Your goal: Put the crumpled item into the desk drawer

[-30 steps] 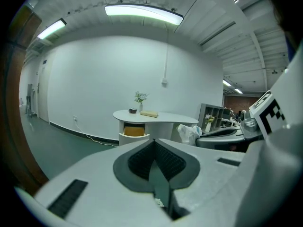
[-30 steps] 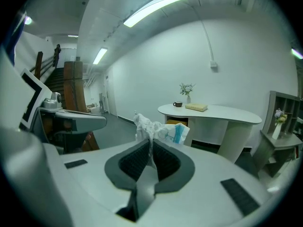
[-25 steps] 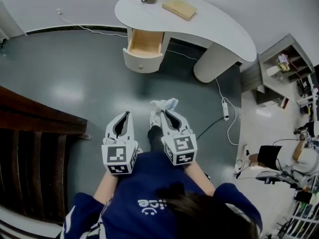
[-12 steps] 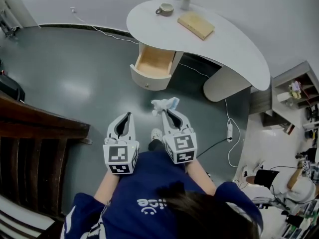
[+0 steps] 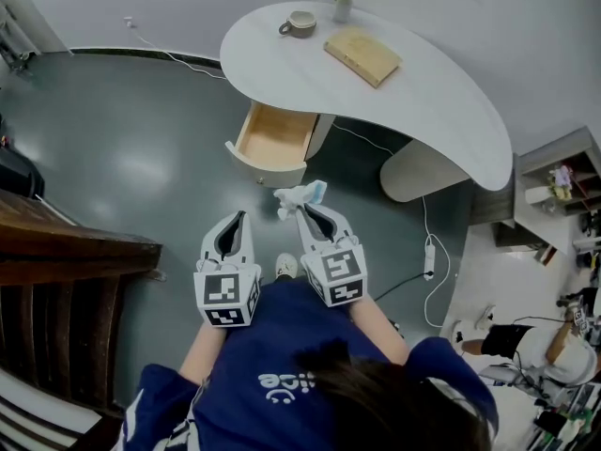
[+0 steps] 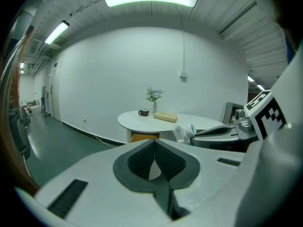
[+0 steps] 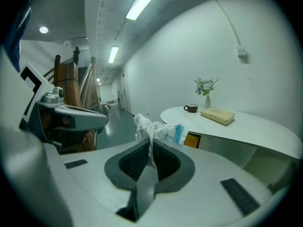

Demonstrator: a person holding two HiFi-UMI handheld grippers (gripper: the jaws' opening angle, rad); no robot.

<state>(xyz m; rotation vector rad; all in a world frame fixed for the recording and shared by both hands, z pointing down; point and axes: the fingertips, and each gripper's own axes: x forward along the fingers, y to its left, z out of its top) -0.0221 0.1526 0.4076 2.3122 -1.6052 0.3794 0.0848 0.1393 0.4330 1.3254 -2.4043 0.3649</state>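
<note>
White crumpled wad (image 5: 299, 195) pinched in my right claw (image 5: 304, 210), jaws nearly together on it, over floor (image 5: 141, 158), short of open drawer (image 5: 272, 139) under desk (image 5: 423, 92). My left claw (image 5: 234, 218) closed, empty, just beside.

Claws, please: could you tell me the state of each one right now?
Left claw: closed, empty.
Right claw: closed on the crumpled item.

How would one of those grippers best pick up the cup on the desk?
Probably by the wall of the cup, coming straight down from above. It stands upright with its mouth open, so one jaw can slip inside the rim and the other outside.
</note>
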